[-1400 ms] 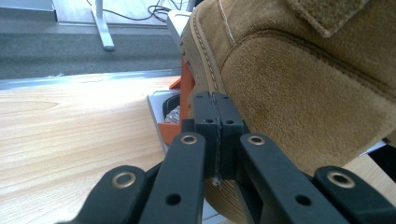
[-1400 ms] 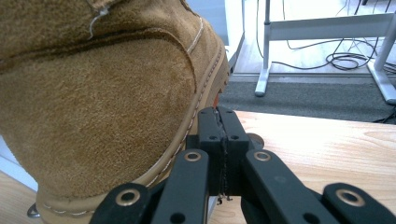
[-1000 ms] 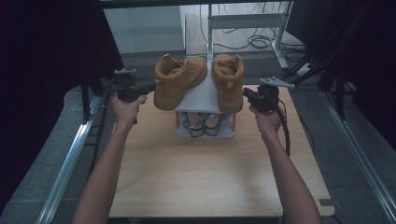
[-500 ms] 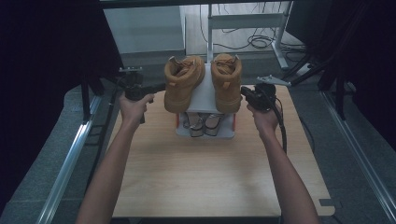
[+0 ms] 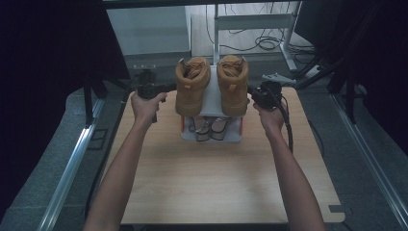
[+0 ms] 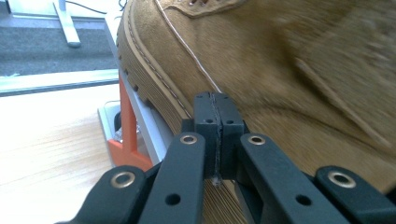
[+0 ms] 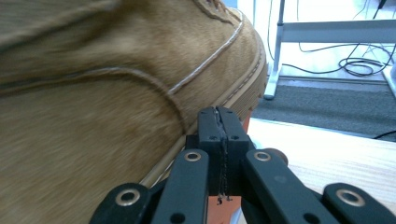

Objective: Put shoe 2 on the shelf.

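Two tan boots (image 5: 192, 85), one rack (image 5: 211, 96)

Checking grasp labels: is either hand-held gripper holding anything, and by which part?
Nothing held. Both hand-held grippers are shut empty, against the boots' outer sides.

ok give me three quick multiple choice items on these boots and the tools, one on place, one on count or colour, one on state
1. Where do the tan boots stand?
A. on the floor
B. on top of a small rack
C. on bare wood at the table's near edge

2. How many boots are there?
A. one
B. two
C. four

3. How do the left tool's jaws stand?
A. shut, nothing between them
B. wide open
C. clamped on a lace

Answers: 1 B, the high view shows the boots up on the rack's top shelf; 2 B, two boots sit side by side; 3 A, the left gripper view shows the pads pressed together beside the boot.
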`<state>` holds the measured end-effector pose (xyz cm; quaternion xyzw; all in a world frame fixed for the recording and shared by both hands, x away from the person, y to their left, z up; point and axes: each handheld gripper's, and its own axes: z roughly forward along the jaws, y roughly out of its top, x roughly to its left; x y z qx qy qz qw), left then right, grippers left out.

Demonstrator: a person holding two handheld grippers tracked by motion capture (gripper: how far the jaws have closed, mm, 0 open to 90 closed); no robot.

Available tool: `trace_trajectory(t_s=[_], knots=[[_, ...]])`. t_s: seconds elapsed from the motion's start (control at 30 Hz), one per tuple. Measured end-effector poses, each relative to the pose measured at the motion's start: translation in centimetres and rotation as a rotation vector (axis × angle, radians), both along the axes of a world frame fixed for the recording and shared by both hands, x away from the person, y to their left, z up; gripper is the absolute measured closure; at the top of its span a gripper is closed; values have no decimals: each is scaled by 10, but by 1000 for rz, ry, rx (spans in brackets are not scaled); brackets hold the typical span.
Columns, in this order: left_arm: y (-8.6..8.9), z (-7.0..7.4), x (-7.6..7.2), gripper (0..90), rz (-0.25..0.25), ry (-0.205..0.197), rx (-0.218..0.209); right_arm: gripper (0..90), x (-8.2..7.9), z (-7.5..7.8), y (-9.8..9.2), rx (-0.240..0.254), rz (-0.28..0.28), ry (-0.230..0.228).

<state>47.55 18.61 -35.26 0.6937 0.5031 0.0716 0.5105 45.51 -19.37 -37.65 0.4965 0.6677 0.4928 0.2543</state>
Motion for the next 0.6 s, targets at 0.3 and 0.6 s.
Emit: trace_trajectory(t_s=[0.3,0.6], knots=[[-17,-6,10,900,-15,7,-12,895,13,-2,19,-17,28,14],[-23,-7,8,900,10,-2,-12,897,13,-6,22,5,25,10]])
